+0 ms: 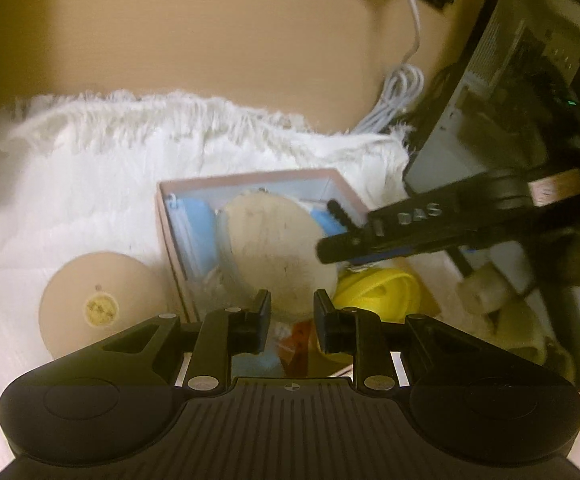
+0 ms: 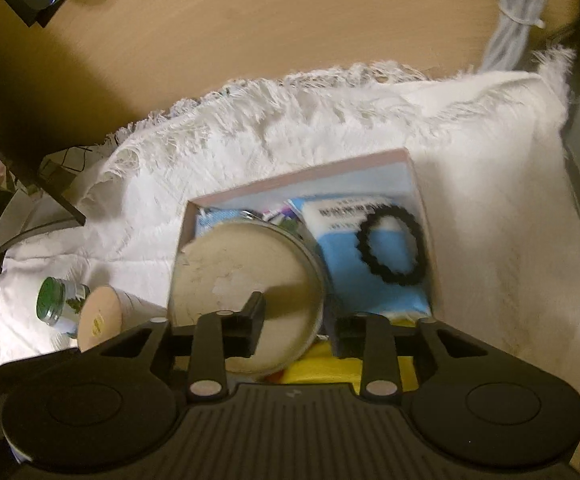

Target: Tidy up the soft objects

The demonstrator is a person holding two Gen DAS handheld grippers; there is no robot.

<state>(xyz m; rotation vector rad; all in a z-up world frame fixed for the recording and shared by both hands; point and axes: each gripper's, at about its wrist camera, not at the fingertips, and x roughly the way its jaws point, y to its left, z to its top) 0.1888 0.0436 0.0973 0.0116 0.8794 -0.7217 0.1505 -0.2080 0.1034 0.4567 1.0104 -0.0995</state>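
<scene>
Hovering over box (image 2: 410, 184); right claw (image 2: 296, 326) parted, empty.

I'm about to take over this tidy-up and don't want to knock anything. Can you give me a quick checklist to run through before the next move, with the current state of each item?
1. Left gripper empty: ok, nothing between its fingers.
2. Right gripper empty: ok, its jaws stand apart over the round cushion, pressing nothing.
3. Black hair tie inside pink box: ok, lying on the blue packet.
4. Round cushion fully seated in box: not ok, it overhangs the box's edge.
5. Box sits flat on white furry rug: cannot tell.
6. Grippers clear of each other: cannot tell.
</scene>
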